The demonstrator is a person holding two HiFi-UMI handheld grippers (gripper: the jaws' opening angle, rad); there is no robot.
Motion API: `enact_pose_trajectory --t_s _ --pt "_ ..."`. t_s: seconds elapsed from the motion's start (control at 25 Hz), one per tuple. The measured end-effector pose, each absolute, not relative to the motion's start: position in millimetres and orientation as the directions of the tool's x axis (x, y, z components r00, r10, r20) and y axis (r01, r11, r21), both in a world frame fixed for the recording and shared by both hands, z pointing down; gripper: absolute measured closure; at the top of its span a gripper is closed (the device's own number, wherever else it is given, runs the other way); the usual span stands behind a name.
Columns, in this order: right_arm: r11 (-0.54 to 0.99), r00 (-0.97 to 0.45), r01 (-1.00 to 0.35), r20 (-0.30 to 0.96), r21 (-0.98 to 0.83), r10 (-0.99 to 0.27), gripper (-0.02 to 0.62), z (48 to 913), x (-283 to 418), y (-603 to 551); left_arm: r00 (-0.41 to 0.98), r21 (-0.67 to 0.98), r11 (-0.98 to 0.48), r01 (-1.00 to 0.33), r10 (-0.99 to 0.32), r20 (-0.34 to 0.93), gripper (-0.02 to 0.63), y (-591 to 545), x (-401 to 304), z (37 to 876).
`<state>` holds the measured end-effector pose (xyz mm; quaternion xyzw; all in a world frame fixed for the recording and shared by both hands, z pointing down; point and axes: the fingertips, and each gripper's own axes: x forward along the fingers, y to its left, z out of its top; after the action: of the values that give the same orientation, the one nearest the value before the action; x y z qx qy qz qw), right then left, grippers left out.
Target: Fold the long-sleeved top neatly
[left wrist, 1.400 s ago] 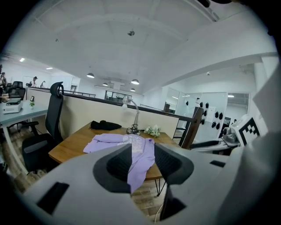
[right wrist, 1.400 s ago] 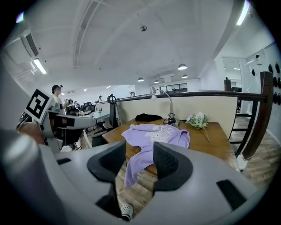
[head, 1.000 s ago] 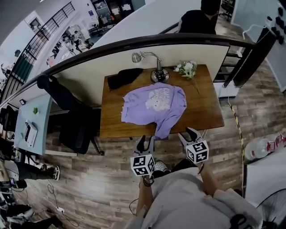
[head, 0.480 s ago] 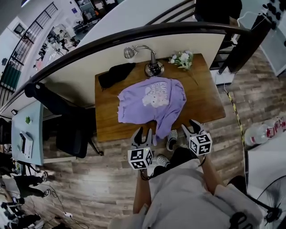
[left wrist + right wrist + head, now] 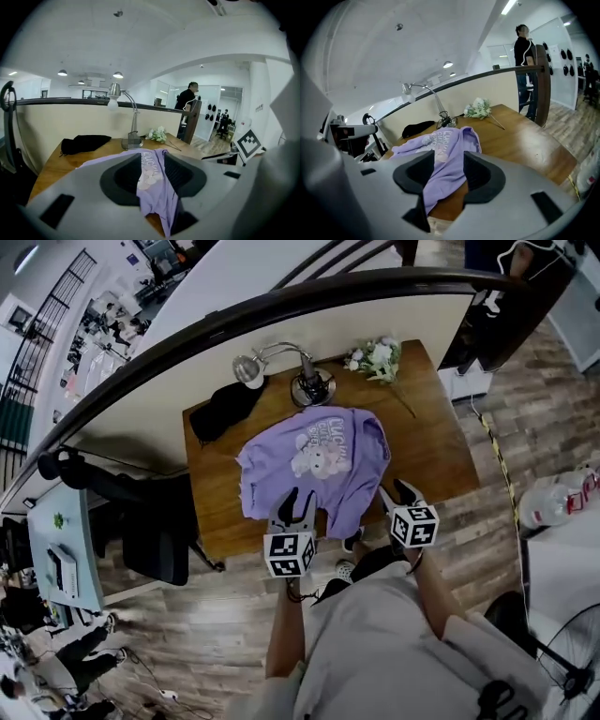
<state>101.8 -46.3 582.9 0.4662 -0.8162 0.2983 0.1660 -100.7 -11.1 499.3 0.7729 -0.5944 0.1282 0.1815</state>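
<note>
Grey shirt (image 5: 375, 652) — left gripper (image 5: 298, 502) and right gripper (image 5: 396, 490) grey, black-jawed, with black-and-white marker cubes (image 5: 290, 554).

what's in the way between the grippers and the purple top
Nothing visible. The left gripper and right gripper, jaws apart, face the purple top directly; the lamp, flowers and black cloth lie beyond it.

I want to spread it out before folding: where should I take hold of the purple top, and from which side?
Grip the sleeve of the purple top that droops over the table's near edge, coming from the near side. It hangs free of the wood, so a jaw can slip behind it; the body lies flat.
</note>
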Motion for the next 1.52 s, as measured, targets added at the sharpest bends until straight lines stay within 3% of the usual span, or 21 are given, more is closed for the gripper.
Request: enact_pose_trajectory --t_s 0.52,0.76,0.92,1.0,1.24,1.52 --pt "0.123 -0.459 -0.866 0.672 -0.485 -0.582 0.403 688 116 -122 0.448 0.124 -0.46 -0.879 -0.709 0.544 0.443 -140 -45 530" --pt "0.099 -0.46 -0.864 0.693 -0.494 -0.555 0.406 712 108 -134 0.474 0.15 -0.492 -0.857 -0.642 0.602 0.443 -162 -27 555" --pt "0.092 -0.426 -0.887 0.725 -0.453 -0.54 0.527 715 110 -140 0.498 0.168 -0.514 -0.841 -0.616 0.61 0.443 -176 -16 564" --pt "0.091 -0.429 -0.884 0.718 -0.459 -0.548 0.545 708 110 -139 0.522 0.162 -0.551 -0.819 -0.595 0.611 0.443 -181 -13 565" --pt "0.091 -0.409 -0.891 0.697 -0.445 -0.589 0.557 683 116 -125 0.61 0.087 -0.739 -0.668 -0.477 0.634 0.443 -205 -6 569" --pt "0.054 -0.359 -0.907 0.698 -0.418 -0.62 0.557 672 127 -101 0.633 -0.048 -0.915 -0.401 -0.315 0.708 0.443 -234 19 599"
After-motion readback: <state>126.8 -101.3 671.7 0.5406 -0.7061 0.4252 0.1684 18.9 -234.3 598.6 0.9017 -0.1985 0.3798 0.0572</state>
